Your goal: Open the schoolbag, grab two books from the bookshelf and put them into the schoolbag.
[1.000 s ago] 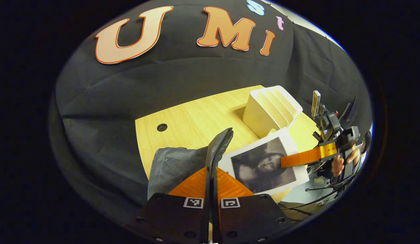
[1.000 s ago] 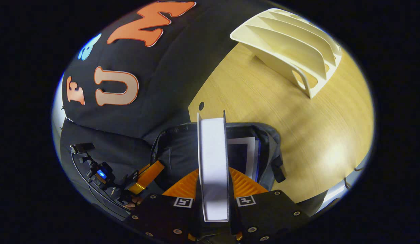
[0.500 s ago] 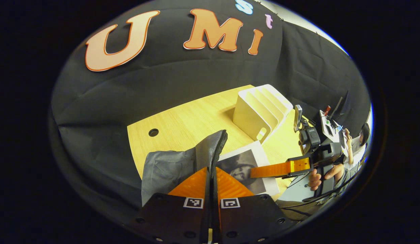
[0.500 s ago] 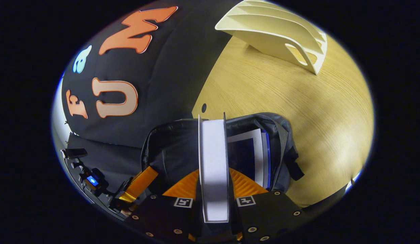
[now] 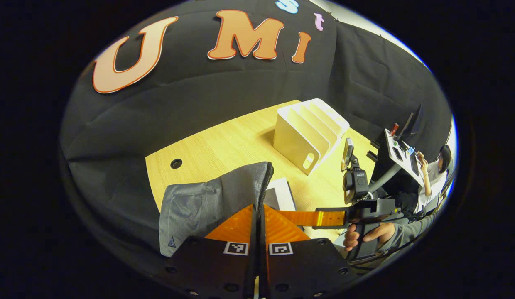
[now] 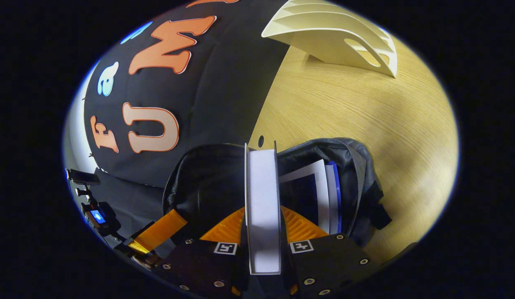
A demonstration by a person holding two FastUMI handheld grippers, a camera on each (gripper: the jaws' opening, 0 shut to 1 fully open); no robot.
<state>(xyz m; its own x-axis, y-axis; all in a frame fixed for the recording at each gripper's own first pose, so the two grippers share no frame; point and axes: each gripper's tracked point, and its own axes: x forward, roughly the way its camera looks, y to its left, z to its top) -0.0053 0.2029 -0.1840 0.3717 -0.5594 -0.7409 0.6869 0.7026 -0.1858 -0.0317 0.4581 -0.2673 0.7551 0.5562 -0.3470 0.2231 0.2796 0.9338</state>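
Left gripper [image 5: 257, 207] clamped on schoolbag [image 5: 207, 203] flap, center frame. Right gripper [image 6: 261, 216] gripping book [image 6: 262, 207] over open bag; second book [image 6: 320, 195] prob. already inside.

The schoolbag [image 6: 357, 174] hides the lower part of the inner book [image 6: 320, 195]; its cover is too dark to make out.

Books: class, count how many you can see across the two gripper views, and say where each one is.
2. One book is clamped between the right gripper's fingers, over the open schoolbag. The other book already stands inside the bag. The bookshelf looks empty; more could lie hidden deeper in the bag.
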